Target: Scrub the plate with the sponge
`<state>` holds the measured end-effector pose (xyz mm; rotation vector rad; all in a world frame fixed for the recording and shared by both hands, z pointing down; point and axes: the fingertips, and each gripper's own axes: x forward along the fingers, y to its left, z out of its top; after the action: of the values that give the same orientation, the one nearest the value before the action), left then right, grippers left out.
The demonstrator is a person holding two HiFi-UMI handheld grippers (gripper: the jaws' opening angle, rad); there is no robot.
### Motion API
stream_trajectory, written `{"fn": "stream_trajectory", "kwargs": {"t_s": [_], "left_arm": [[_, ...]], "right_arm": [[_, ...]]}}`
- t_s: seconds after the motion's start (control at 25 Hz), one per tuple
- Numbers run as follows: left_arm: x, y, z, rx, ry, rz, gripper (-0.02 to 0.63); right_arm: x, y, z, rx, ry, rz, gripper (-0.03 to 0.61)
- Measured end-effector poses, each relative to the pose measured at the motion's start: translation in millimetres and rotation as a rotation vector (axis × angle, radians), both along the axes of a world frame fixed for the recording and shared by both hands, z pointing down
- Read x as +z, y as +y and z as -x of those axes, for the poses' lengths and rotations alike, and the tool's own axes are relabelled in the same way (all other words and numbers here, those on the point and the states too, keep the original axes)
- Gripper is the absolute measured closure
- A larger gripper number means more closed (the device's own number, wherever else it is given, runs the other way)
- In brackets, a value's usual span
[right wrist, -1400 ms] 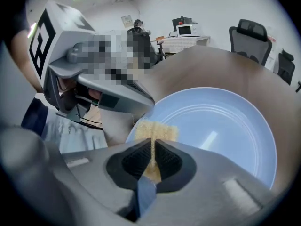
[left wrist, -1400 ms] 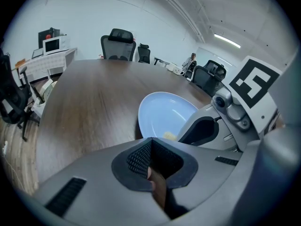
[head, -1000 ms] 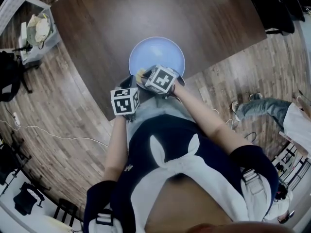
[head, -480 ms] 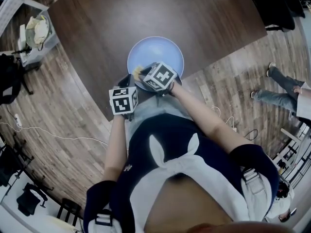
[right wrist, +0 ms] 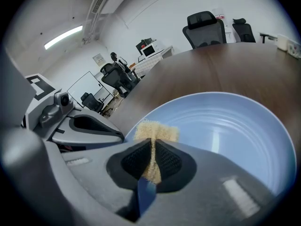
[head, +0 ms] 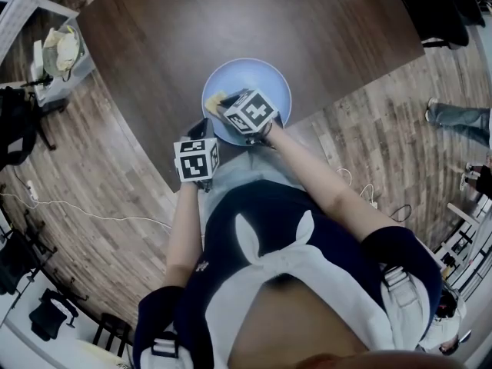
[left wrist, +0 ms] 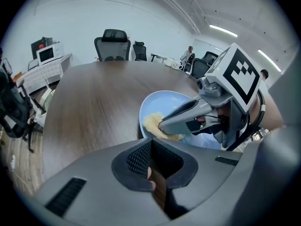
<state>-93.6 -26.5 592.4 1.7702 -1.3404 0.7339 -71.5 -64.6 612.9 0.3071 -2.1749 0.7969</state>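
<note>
My right gripper (right wrist: 154,142) clamped mid-body on the soft yellow sponge (right wrist: 156,130), probably light and squashy | sponge sits on the near-left rim of the round light-blue plate (right wrist: 235,126) | plate probably stiff, slick, may slide on the dark wooden table (head: 231,21) | my left gripper (left wrist: 151,147) nearly closed, seemingly empty, at the rim.

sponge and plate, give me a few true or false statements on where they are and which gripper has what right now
1. The right gripper is shut on the sponge. True.
2. The plate is light blue and rests on a dark wooden table. True.
3. The sponge lies on the table, clear of the plate. False: it is over the plate, just inside the rim on the person's left.
4. The left gripper holds a second sponge. False: its jaws are together with no sponge between them, and only one sponge shows.
</note>
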Motion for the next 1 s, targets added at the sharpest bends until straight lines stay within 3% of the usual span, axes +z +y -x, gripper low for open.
{"fn": "stream_trajectory", "kwargs": {"t_s": [1.0], "left_arm": [[4,1,-3,0.039,-0.002,0.006,0.611]], "right_arm": [[1,-42,-3,0.071,0.029,-0.074,0.555]]}}
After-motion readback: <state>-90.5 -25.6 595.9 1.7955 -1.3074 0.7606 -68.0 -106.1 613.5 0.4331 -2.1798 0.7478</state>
